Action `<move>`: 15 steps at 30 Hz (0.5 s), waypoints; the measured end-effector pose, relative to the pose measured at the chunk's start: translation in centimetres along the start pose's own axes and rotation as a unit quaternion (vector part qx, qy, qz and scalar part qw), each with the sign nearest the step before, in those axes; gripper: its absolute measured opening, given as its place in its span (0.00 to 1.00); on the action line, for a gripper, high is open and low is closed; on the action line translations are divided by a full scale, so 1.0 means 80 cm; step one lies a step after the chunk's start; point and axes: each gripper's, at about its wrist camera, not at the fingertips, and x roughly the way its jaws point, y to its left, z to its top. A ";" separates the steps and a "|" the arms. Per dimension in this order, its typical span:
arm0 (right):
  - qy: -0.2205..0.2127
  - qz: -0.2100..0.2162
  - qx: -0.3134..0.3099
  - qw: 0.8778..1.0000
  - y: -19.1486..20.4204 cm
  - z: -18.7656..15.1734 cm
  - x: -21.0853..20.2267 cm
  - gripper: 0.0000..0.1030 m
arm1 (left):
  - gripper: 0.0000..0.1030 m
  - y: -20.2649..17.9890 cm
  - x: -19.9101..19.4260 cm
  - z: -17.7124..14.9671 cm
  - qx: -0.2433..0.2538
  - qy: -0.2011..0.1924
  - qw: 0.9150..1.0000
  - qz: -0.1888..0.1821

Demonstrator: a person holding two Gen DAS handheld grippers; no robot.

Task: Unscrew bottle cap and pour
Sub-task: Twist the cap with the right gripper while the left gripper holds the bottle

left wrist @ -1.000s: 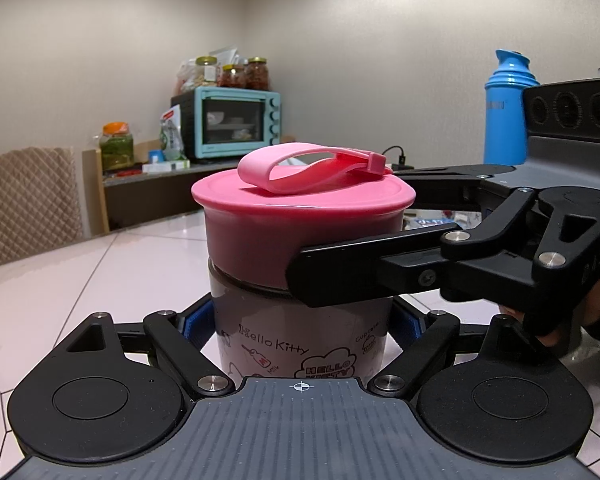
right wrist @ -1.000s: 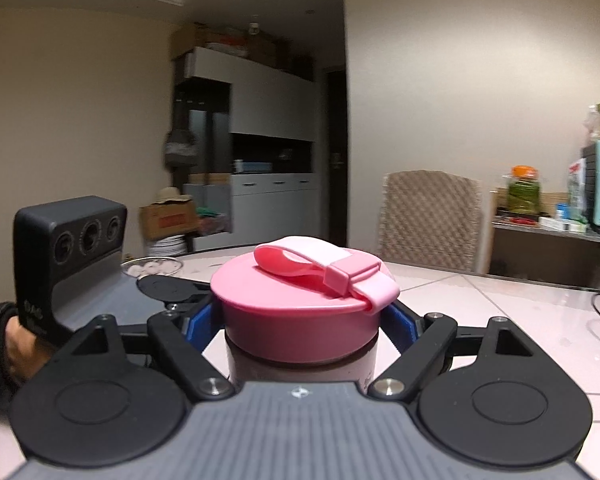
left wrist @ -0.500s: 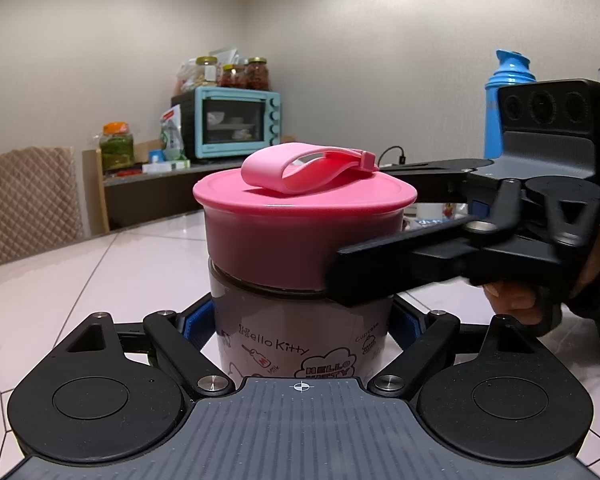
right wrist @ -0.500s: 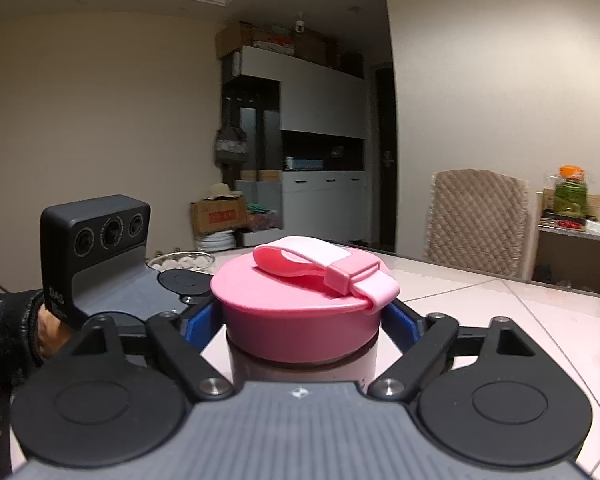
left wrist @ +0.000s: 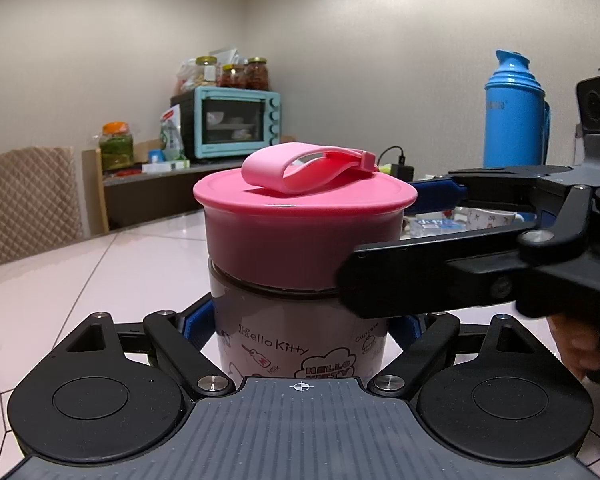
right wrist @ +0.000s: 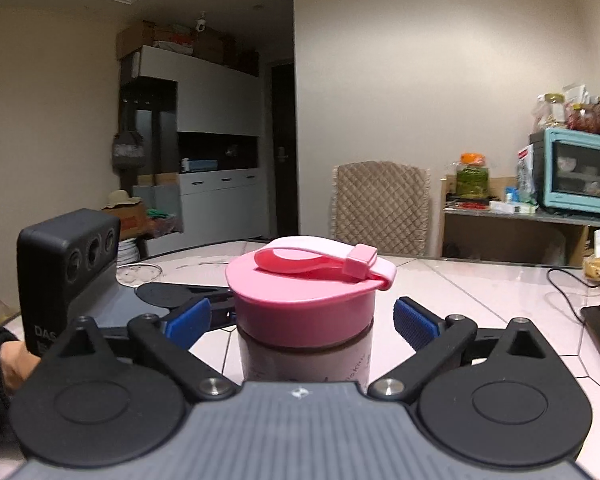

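Where it clamped before, right gripper (right wrist: 302, 320) now straddles cap (right wrist: 304, 300) loosely.

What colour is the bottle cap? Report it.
Pink, with a lighter pink strap; the bottle cap shows best in the left wrist view.

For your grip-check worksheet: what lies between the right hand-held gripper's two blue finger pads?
The round pink plastic cap sits between the pads, with bare gaps either side; the right wrist view shows it.

Domestic dining area. Tiled table (right wrist: 480, 280), quilted chair (right wrist: 380, 200), teal toaster oven (left wrist: 236, 124) topped with food jars (left wrist: 256, 74), blue thermos (left wrist: 514, 112), white cabinets (right wrist: 220, 196).
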 end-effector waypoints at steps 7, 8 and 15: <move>-0.009 -0.034 -0.003 0.999 0.019 -0.001 0.015 0.96 | 0.87 0.000 0.000 0.000 0.000 0.000 1.000 0.000; -0.008 -0.041 -0.004 0.999 0.021 -0.001 0.017 0.96 | 0.87 0.000 0.000 0.000 0.000 0.000 1.000 0.000; -0.007 -0.067 -0.001 0.998 0.037 -0.001 0.025 0.95 | 0.87 0.000 0.000 0.000 0.000 0.000 1.000 0.000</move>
